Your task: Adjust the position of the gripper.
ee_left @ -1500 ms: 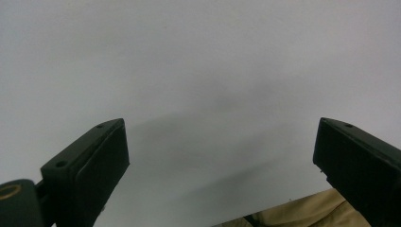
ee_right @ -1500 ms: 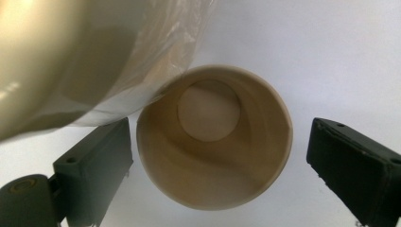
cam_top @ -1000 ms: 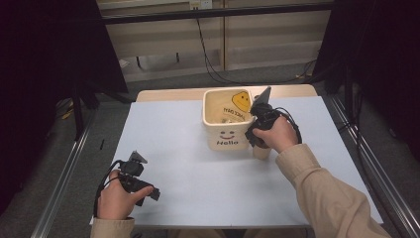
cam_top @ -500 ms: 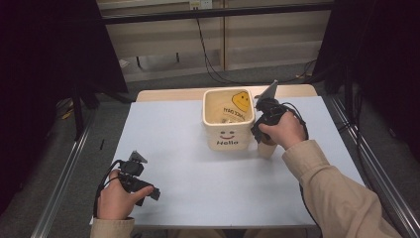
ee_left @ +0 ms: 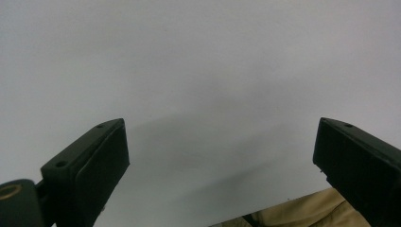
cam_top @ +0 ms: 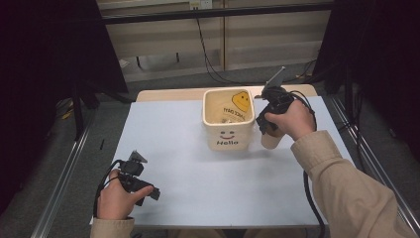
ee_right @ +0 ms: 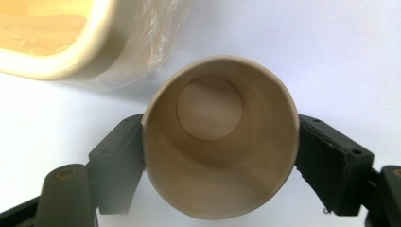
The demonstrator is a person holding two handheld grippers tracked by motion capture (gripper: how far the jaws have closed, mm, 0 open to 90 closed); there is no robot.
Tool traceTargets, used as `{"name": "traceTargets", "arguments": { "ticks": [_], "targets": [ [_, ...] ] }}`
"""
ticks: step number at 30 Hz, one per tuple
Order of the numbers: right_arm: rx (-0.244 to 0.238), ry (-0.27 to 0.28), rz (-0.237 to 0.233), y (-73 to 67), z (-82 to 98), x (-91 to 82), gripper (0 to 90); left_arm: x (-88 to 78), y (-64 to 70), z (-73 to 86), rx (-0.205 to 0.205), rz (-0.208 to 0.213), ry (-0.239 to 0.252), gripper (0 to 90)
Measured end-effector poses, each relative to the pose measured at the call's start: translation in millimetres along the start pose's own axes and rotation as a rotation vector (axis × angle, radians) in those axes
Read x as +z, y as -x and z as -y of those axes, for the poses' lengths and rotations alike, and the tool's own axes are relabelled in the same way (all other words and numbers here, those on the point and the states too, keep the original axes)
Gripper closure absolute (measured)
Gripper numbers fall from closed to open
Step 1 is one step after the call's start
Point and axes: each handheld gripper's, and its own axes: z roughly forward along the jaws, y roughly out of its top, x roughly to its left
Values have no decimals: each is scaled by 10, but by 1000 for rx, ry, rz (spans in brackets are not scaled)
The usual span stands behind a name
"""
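The right gripper (ee_right: 220,156) holds a paper cup (ee_right: 220,137) between its two jaws, just beside the cream bin (cam_top: 228,125). Squeeze too hard and the cup could squash. The left gripper (ee_left: 222,161) is wide open, holding nothing.

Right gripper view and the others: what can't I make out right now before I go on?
- Paper cup: its outer wall and base, hidden by its own rim in the right gripper view; mostly covered by the hand in the high view.
- Cream bin: contents low inside, too small and blurred in the high view; cut off by the edge in the right gripper view.
- Right tool: whether the cup is lifted off the table.
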Motion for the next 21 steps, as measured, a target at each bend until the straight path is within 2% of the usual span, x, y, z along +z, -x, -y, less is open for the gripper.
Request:
{"name": "traceTargets", "arguments": {
  "ticks": [1,7,10,15,16,21],
  "targets": [
    [2,-3,0,-7,-6,-24,218,6,10,2,-13,0,9,41],
    [-12,-8,27,-39,-58,-227,219,1,2,2,-2,1,2,41],
    [-15,-12,17,-36,-86,-312,221,3,7,1,-6,2,10,41],
    [-16,-14,28,-34,-133,-430,223,-7,11,2,0,0,11,42],
    [-18,-13,28,-38,-151,-478,223,-14,1,-1,12,-2,6,42],
    [-22,-13,32,-67,-197,-599,224,-15,8,2,5,5,10,42]
  ]
}}
